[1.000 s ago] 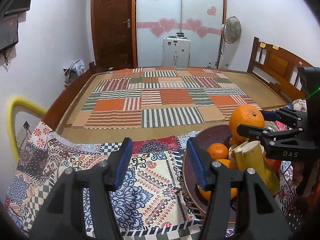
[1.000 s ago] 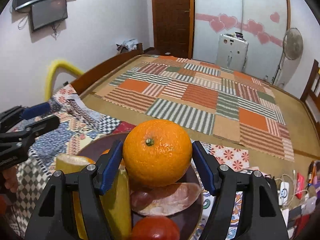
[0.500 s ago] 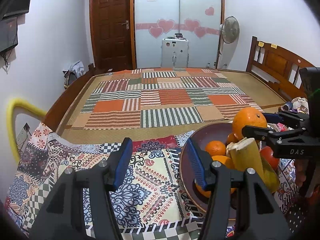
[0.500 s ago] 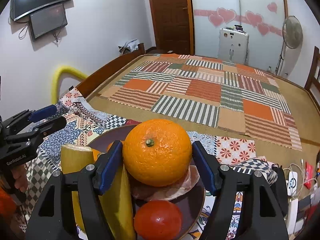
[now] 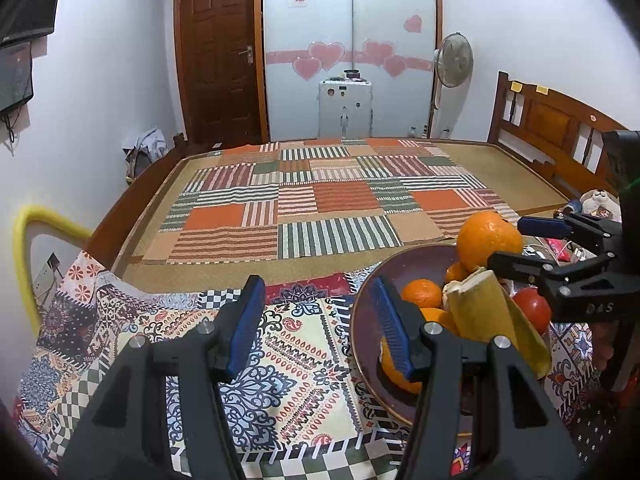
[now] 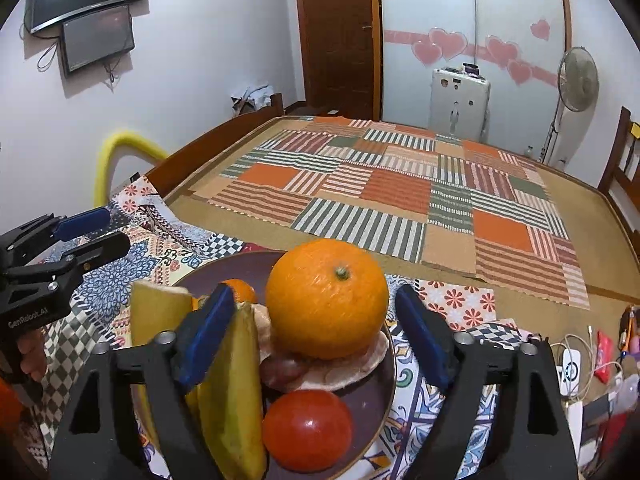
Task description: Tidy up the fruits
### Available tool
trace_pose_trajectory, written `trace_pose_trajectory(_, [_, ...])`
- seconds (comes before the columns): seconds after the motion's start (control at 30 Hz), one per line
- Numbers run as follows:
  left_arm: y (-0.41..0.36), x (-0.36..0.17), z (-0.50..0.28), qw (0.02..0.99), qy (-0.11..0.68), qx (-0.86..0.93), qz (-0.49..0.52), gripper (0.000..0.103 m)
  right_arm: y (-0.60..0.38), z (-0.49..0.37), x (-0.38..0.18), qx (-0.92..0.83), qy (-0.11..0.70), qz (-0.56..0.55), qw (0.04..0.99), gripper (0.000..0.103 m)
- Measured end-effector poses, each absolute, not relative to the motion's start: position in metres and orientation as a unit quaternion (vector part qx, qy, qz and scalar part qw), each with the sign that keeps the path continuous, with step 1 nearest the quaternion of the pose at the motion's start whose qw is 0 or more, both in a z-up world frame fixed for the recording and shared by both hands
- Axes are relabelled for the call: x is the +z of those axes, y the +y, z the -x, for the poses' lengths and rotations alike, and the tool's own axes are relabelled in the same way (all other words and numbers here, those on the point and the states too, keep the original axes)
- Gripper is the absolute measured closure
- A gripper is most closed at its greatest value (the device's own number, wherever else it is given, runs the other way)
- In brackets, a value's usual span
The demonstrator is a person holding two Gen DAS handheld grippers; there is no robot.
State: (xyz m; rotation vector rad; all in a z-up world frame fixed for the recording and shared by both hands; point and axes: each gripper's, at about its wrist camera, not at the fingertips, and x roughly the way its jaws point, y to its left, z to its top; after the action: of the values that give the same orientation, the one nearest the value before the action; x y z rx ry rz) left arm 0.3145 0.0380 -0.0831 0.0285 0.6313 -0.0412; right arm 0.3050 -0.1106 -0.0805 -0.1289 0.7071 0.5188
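A brown bowl (image 6: 240,266) on the patterned cloth holds a large orange (image 6: 326,298), small oranges (image 5: 421,294), a cut yellow fruit (image 6: 230,392), a red tomato (image 6: 306,428) and a pale peel. My right gripper (image 6: 312,332) is open, its blue pads apart from both sides of the large orange, which rests on the pile. The orange (image 5: 489,240) and right gripper (image 5: 532,248) also show in the left wrist view. My left gripper (image 5: 318,326) is open and empty over the cloth at the bowl's left rim (image 5: 360,344).
The patterned cloth (image 5: 288,360) covers the near surface. Behind lies a bed with a patchwork mat (image 5: 320,204) and wooden headboard (image 5: 552,136). Cables and small items (image 6: 580,364) lie right of the bowl. A yellow padded chair back (image 5: 24,240) stands at the left.
My right gripper has opened and let go of the large orange, which now rests on the fruit in the bowl. The left gripper stayed open and barely moved.
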Motion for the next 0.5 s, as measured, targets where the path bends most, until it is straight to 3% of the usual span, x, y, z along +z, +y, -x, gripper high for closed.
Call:
trace_pose_trajectory(0.23, [0.030,-0.079,-0.309,0.953,0.302,-0.027,-0.027,0.047,-0.107,-0.306,-0.081,0.242,0.326,0.079,0.910,0.019])
trace_pose_trajectory(0.3, [0.031,-0.080,-0.310,0.952,0.304,-0.027,-0.025,0.047,-0.108,-0.312,-0.080,0.252,0.326,0.070,0.908,0.025])
trace_pose_trajectory(0.33, [0.031,-0.080,-0.311,0.952,0.305,-0.025,-0.024,0.047,-0.106,-0.317,-0.081,0.256,0.337,0.070,0.904,0.038])
trace_pose_trajectory(0.43, [0.036,-0.082,-0.312,0.951,0.307,-0.022,-0.018,0.047,-0.099,-0.322,-0.079,0.250,0.341,0.086,0.902,0.053])
trace_pose_trajectory(0.5, [0.038,-0.082,-0.311,0.951,0.307,-0.021,-0.016,0.047,-0.096,-0.321,-0.077,0.258,0.346,0.091,0.898,0.057])
